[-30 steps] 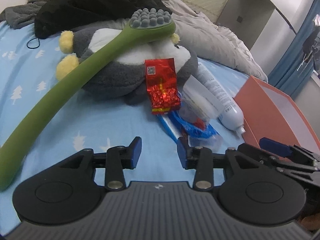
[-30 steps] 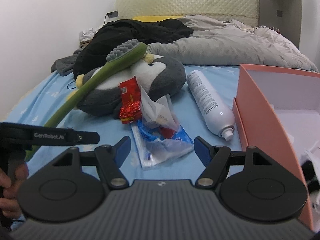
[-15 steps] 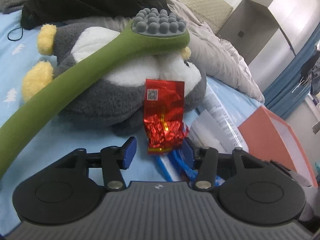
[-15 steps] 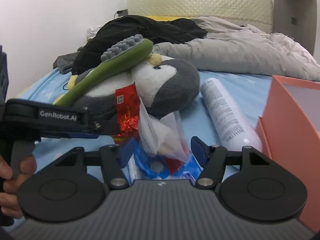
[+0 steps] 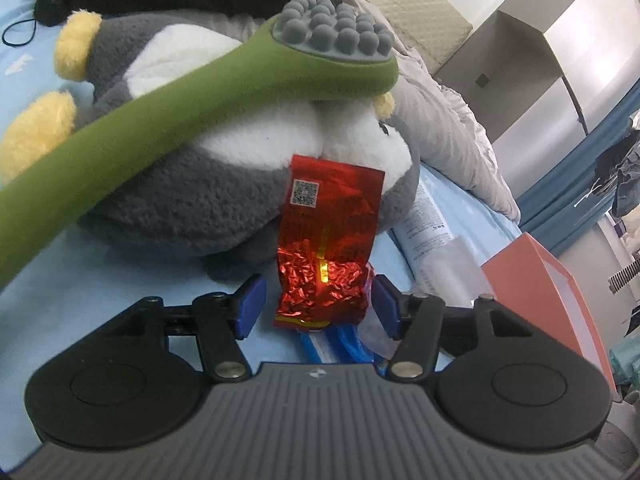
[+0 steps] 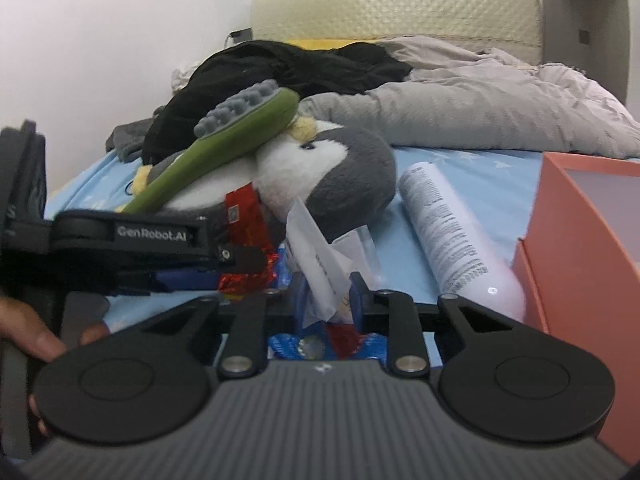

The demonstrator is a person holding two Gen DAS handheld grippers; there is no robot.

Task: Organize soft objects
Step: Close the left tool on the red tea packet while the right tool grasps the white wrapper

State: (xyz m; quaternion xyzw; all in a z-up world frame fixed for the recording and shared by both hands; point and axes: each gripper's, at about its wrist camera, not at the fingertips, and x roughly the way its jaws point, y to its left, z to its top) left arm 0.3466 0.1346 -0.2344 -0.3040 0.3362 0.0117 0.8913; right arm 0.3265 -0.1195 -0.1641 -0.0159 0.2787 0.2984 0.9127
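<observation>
Picking is underway: left tool (image 5: 318,306) straddles the red foil packet (image 5: 326,248) with jaws just widened, right tool (image 6: 326,294) has just pinched the clear wrapper (image 6: 320,256), lifting presumably next.

The left gripper (image 5: 318,306) has open sheet (image 5: 92,304) to its left, clear up to the plush (image 5: 192,196). Between its spread blue pads sits the red packet (image 5: 328,240), not pressed by either. Straight ahead the plush blocks the way, and the green brush (image 5: 168,108) slopes across the plush, its head overhanging above the packet. To the right the bottle (image 6: 452,236) and the orange box (image 6: 580,248) stand close together with a thin strip of sheet between them. In the right wrist view the left gripper crosses just left of the right gripper (image 6: 326,294), whose pads have been closing on a white wrapper (image 6: 316,256).
</observation>
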